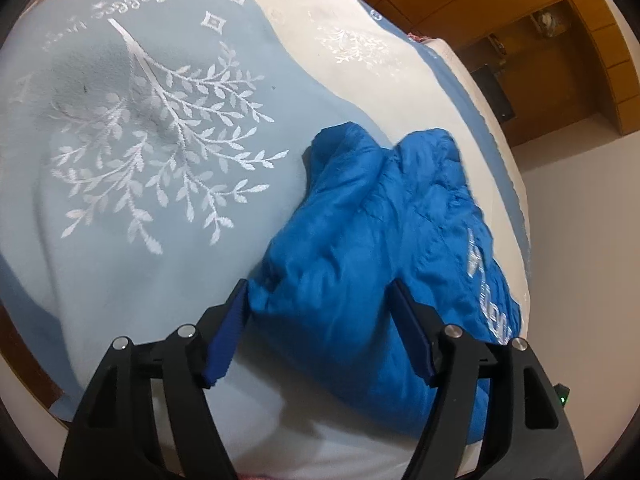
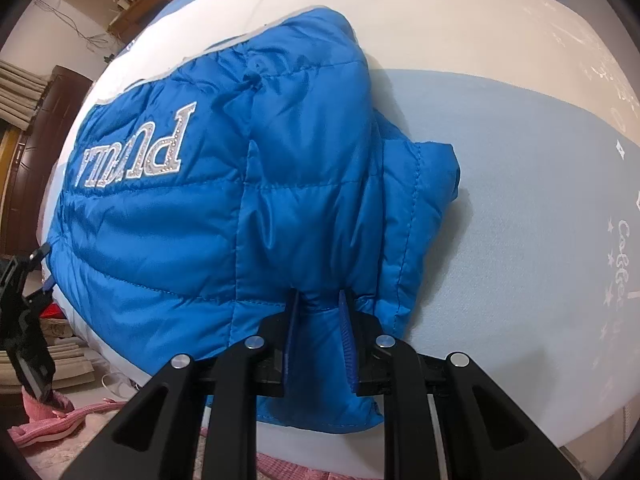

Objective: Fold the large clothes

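Observation:
A bright blue padded jacket (image 1: 360, 240) lies bunched on the bed, its silver lettering (image 2: 136, 152) facing up. My left gripper (image 1: 318, 286) hangs over the jacket's near part with its jaws wide open. Blue fabric fills the gap between them, and the pads (image 1: 224, 340) do not squeeze it. My right gripper (image 2: 319, 294) points steeply down at the jacket's (image 2: 200, 220) near hem. It is shut on a pinched fold of that hem close to the bed's edge. One short sleeve (image 2: 432, 176) sticks out to the right.
The bed's cover (image 1: 120, 280) is pale blue and white with an embroidered leafy tree (image 1: 168, 132). Wooden cabinets (image 1: 560, 60) stand beyond the bed. A dark wooden door (image 2: 36, 152) and pink cloth on the floor (image 2: 52, 420) lie past the bed's near edge.

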Tool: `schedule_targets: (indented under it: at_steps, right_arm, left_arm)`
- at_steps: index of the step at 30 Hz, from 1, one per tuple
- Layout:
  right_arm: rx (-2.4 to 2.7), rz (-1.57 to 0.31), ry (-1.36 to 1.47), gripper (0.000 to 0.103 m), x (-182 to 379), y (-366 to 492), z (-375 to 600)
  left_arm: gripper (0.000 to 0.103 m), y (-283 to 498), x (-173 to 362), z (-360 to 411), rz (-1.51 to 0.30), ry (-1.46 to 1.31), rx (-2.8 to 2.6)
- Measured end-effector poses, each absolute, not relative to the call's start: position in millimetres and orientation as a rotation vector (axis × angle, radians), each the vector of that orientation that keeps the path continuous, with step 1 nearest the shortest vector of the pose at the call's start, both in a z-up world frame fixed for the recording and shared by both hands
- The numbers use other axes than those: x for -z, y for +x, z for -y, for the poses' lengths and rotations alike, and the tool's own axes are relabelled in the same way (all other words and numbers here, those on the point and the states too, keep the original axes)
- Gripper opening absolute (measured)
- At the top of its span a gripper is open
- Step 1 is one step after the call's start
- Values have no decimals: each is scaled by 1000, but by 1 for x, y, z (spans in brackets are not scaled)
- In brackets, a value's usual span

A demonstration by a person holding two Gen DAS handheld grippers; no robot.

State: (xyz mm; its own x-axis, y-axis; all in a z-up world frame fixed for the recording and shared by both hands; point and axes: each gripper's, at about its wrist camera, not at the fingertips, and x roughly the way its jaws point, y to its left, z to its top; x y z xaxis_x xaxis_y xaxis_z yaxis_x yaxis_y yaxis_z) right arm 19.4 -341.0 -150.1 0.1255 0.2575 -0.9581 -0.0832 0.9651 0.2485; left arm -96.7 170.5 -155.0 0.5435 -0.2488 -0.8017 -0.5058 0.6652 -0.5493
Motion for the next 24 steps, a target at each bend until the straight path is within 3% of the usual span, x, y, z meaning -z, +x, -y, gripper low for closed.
schedule_targets:
  at_steps: [4, 6, 8, 11, 17, 24]
  right_arm:
    - [-248, -1423, 153, 19, 151, 19, 340]
    - [-247, -1423, 152, 19, 151, 18, 340]
    - [-245, -1424, 154, 19, 151, 18, 340]
    - [-243, -1426, 150, 19, 151, 19, 340]
    - [-219, -1439, 143, 19, 150, 20, 337]
    - [-207, -1451, 143, 19, 150, 25, 333]
  left_arm:
    - [78, -88, 175, -176, -1012, -904, -146]
    - [76, -84, 182, -178, -993, -934, -135]
    - [52, -80, 178, -174, -977, -907, -106]
    - [31, -82, 163, -172, -934, -937, -71]
    - [29, -88, 122, -156, -883, -839, -6]
    - [34, -80, 179, -172, -1014, -889, -57]
